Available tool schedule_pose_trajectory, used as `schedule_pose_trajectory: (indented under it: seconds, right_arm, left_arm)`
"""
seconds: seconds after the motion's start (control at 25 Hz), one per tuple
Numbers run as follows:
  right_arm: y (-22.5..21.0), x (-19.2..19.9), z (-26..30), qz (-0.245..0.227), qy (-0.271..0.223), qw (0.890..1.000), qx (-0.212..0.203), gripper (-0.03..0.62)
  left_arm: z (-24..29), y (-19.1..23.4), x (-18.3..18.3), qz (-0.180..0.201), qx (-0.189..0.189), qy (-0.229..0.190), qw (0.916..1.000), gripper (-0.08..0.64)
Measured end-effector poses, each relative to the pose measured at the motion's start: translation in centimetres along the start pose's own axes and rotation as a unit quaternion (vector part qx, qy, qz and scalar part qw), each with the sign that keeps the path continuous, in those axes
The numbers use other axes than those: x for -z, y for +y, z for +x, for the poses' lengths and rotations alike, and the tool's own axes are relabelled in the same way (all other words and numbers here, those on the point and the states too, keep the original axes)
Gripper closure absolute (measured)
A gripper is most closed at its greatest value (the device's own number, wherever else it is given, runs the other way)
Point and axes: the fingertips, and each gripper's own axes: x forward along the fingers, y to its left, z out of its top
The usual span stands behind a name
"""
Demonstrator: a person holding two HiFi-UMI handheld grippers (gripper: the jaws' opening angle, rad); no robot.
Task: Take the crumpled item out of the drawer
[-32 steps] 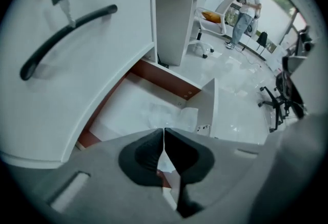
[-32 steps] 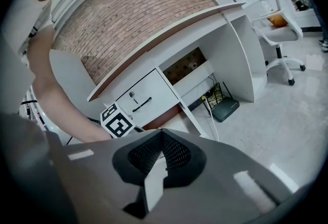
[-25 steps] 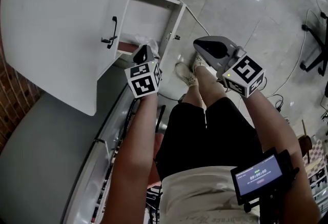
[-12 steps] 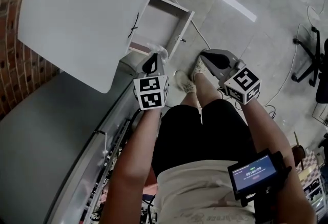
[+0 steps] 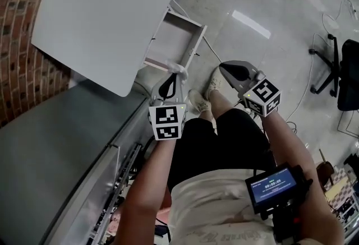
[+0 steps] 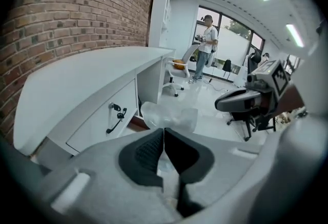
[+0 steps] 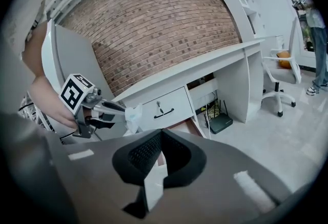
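The crumpled item (image 5: 176, 67) is a wad of clear plastic. My left gripper (image 5: 171, 77) is shut on it and holds it in the air, above and in front of the open white drawer (image 5: 175, 36). In the left gripper view the plastic (image 6: 169, 115) sticks out past the closed jaw tips of that gripper (image 6: 164, 130). My right gripper (image 5: 222, 66) hangs to the right, over the floor, shut with nothing in it. From the right gripper view (image 7: 161, 133) I see the left gripper (image 7: 97, 110) carrying the wad (image 7: 133, 114) beside the drawer front (image 7: 165, 104).
The white desk top (image 5: 106, 14) runs along a brick wall (image 5: 28, 53). A black office chair (image 5: 342, 70) stands at the far right. A person (image 6: 207, 46) stands by the windows near a white chair (image 6: 177, 72). A black box (image 7: 221, 123) sits under the desk.
Both grippers have risen away from the drawer, the left one more. The left gripper has carried the crumpled plastic up out of the drawer. The drawer stays open.
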Motion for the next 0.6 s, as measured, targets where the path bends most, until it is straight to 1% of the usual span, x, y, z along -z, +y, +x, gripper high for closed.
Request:
schedule_pose_trajectory:
  seconds: [0.08, 0.32, 0.6]
  right_arm:
    - [0.7, -0.6, -0.7, -0.002, 0.000, 1.000, 0.000, 0.584]
    - [3.4, -2.9, -2.9, -0.017, -0.012, 1.000, 0.004, 0.584]
    - [7.1, -5.1, -6.2, -0.028, -0.029, 0.999, 0.007, 0.584]
  left_arm:
    - [-1.5, -0.5, -0.8, -0.006, 0.002, -0.014, 0.9999, 0.548]
    - [-6.0, -1.3, -1.4, -0.037, 0.004, -0.041, 0.9985, 0.548]
    - [-11.2, -1.7, -0.4, -0.062, 0.004, -0.050, 0.9968, 0.549]
